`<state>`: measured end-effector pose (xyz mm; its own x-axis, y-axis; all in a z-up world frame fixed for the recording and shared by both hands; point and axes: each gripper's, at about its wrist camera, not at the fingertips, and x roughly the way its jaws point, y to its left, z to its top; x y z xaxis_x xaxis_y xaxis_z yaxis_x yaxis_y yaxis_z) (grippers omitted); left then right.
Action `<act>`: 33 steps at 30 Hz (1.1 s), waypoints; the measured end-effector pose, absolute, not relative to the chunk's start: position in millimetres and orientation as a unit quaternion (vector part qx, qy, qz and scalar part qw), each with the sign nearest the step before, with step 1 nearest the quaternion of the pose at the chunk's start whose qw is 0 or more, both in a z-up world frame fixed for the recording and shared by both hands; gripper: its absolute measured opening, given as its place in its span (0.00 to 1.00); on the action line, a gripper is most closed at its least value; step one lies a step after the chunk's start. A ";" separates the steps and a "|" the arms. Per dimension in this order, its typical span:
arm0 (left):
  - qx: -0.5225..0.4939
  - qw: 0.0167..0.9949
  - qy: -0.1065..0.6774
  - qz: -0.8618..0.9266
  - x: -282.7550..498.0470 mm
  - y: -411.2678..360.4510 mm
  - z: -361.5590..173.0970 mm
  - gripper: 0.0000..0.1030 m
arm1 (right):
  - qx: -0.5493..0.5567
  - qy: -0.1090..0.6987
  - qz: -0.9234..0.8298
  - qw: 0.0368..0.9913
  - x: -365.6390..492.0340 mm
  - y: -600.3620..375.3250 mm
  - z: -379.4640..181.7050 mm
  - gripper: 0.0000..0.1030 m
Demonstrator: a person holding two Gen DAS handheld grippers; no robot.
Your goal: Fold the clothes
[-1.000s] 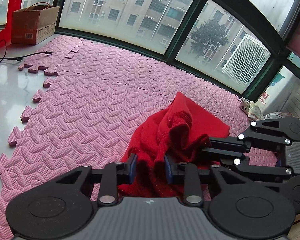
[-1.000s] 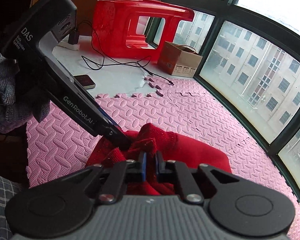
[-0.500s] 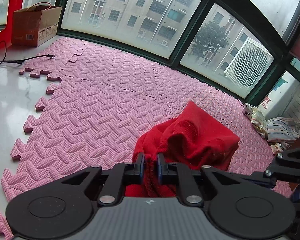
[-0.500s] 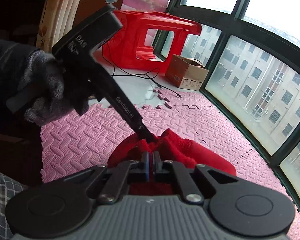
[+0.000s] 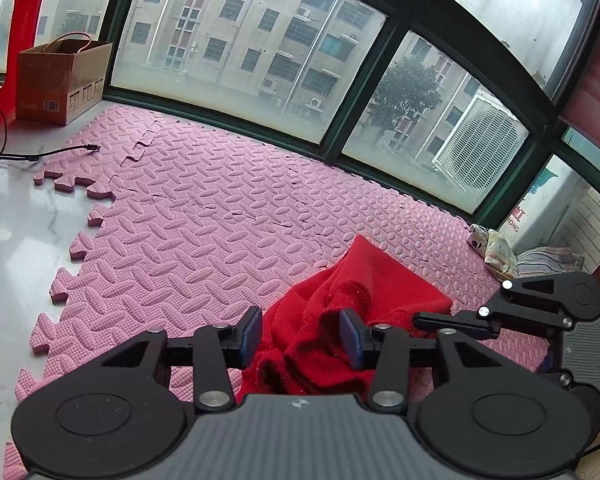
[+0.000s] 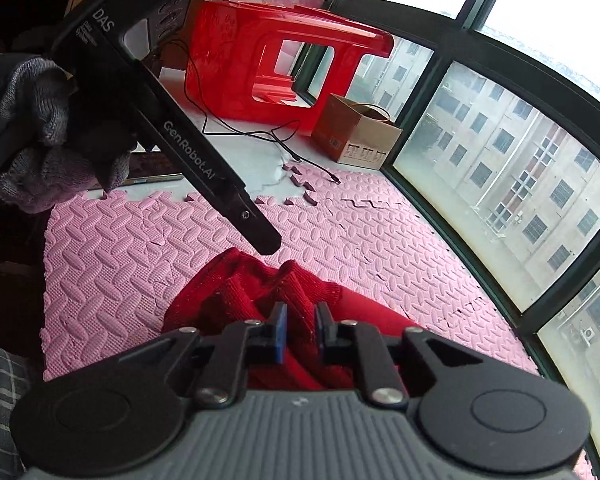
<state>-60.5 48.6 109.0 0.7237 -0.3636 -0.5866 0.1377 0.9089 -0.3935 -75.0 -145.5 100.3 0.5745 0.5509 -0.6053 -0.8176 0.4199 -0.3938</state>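
Note:
A red knit garment [image 5: 340, 320] lies bunched on the pink foam mat [image 5: 204, 216]. My left gripper [image 5: 300, 338] is open, its blue pads on either side of a fold of the garment without pinching it. In the right wrist view the garment [image 6: 260, 292] lies just ahead of my right gripper [image 6: 300, 330], whose jaws stand a little apart with red cloth between them. The left gripper's fingers [image 6: 260, 236] hover just above the garment's far edge. The right gripper also shows at the right of the left wrist view [image 5: 432, 322].
A red plastic stool [image 6: 284, 64], a cardboard box [image 6: 356, 132] and a black cable [image 6: 284, 140] are on the white floor beyond the mat. A phone [image 6: 152, 178] lies by the mat edge. Small folded cloths [image 5: 500, 252] lie near the window corner.
Both grippers were shut on the garment half a second ago. The left jaws have opened wide and the right jaws have parted slightly. The garment has sunk onto the mat.

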 end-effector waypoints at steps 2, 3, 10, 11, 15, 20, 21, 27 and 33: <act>-0.160 0.913 0.345 -0.147 -53.3 42.4 110.1 0.52 | -0.356 0.189 0.416 0.815 -71.2 -142.5 95.2 0.33; -0.159 0.912 0.348 -0.150 -48.3 39.3 108.8 0.53 | -0.357 0.190 0.420 0.812 -69.8 -141.7 93.1 0.35; -0.156 0.900 0.365 -0.180 -30.5 22.8 99.4 0.06 | -0.362 0.198 0.426 0.805 -71.1 -139.3 86.6 0.07; -0.154 0.899 0.367 -0.182 -29.7 21.3 99.1 0.04 | -0.359 0.194 0.426 0.807 -73.1 -142.2 91.0 0.06; -0.171 0.904 0.347 -0.183 -39.7 28.6 113.1 0.03 | -0.345 0.177 0.429 0.816 -82.4 -154.0 110.6 0.06; -0.178 0.900 0.355 -0.181 -52.9 33.0 110.4 0.03 | -0.347 0.177 0.444 0.807 -102.1 -159.0 107.1 0.05; -0.181 0.896 0.365 -0.175 -52.6 34.0 102.6 0.03 | -0.350 0.185 0.447 0.802 -104.6 -156.4 97.9 0.05; -0.201 0.881 0.399 -0.154 -55.5 42.0 78.6 0.04 | -0.372 0.189 0.449 0.790 -123.4 -145.5 49.9 0.06; -0.191 0.899 0.356 -0.170 -60.1 29.6 112.5 0.06 | -0.368 0.181 0.444 0.797 -123.8 -145.2 51.1 0.07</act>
<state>-60.1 29.6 112.5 0.6894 -0.4412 -0.5745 0.1690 0.8692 -0.4647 -123.8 -145.2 51.1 0.5403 0.5744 -0.6150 -0.8406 0.3349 -0.4257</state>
